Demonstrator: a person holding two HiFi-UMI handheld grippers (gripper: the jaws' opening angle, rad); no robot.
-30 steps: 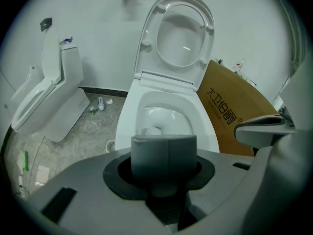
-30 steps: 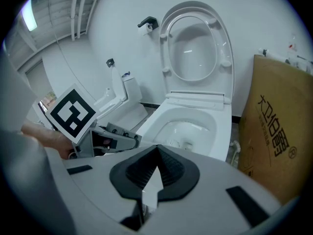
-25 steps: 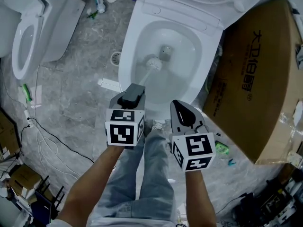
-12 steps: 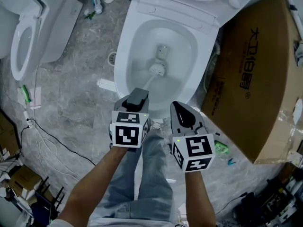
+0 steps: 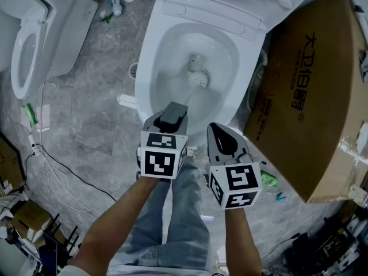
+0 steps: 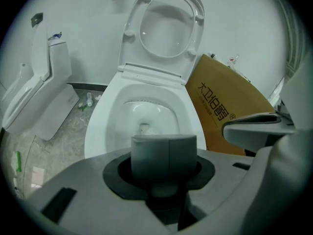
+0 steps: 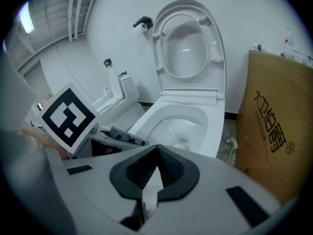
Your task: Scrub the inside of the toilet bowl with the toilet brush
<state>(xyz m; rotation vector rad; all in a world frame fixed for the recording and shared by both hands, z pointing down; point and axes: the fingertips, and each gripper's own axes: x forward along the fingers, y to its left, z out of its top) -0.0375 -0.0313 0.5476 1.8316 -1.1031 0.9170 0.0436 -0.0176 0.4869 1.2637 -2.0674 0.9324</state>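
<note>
Toilet brush (image 5: 198,80) in outstretched left gripper (image 5: 175,109)

cardboard box (image 5: 310,96) | black print on its side: "大卫伯爵" with ® mark; no other text legible

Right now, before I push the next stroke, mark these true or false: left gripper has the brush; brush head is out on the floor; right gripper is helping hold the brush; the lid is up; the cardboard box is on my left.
1. The left gripper is shut on the handle of the toilet brush. True.
2. The brush's head lies on the floor outside the toilet bowl. False: it is inside the bowl, low down near the drain.
3. The right gripper also grips the brush. False: its jaws are together on nothing, and it sits short of the rim.
4. The lid is raised. True.
5. The cardboard box stands to the left of the toilet. False: it is on the right.
</note>
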